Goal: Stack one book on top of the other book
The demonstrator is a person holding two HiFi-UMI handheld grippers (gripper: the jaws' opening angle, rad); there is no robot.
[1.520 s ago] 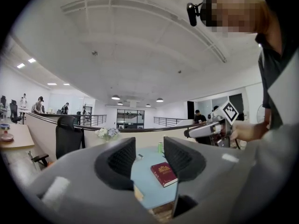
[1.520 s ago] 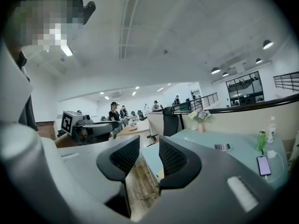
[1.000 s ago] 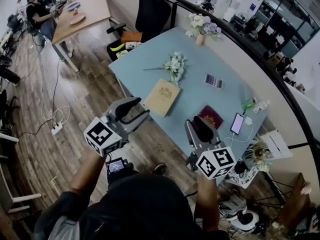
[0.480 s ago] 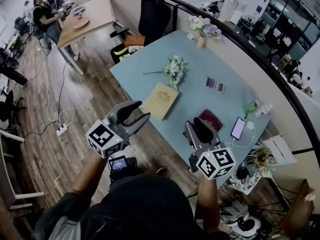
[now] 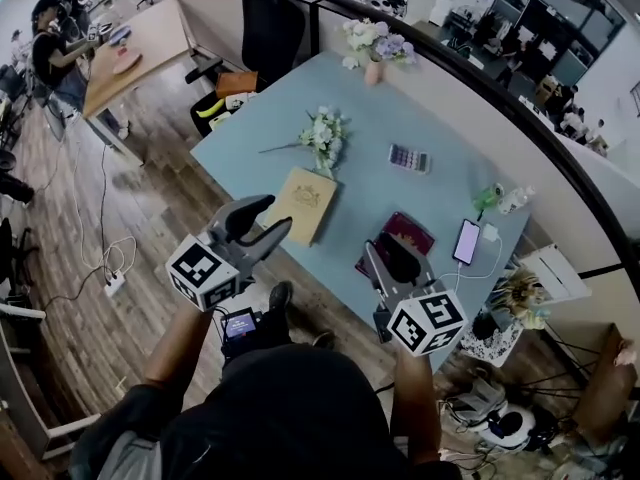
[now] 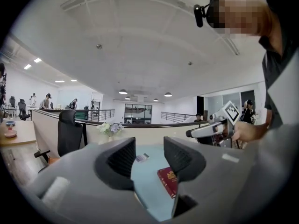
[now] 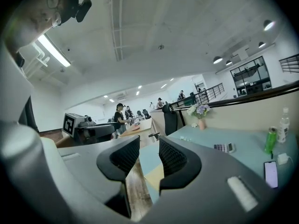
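A tan book (image 5: 302, 202) lies near the front edge of the blue table (image 5: 440, 193). A dark red book (image 5: 405, 232) lies to its right, partly hidden behind my right gripper (image 5: 388, 248). My left gripper (image 5: 278, 214) hovers just left of the tan book, off the table edge, open and empty. The right gripper is open too, held above the red book's near end. In the left gripper view the red book (image 6: 169, 181) shows between the jaws. In the right gripper view the tan book (image 7: 152, 177) shows low between the jaws.
On the table lie a bunch of white flowers (image 5: 323, 133), a calculator (image 5: 406, 158), a phone (image 5: 466, 241) on a cable, a green bottle (image 5: 487, 199) and a vase of flowers (image 5: 374, 46). A black chair (image 5: 268, 23) stands behind. Wood floor lies to the left.
The head view has shifted, so the table now sits a little further left and up. Both grippers stay open and in about the same place near the books.
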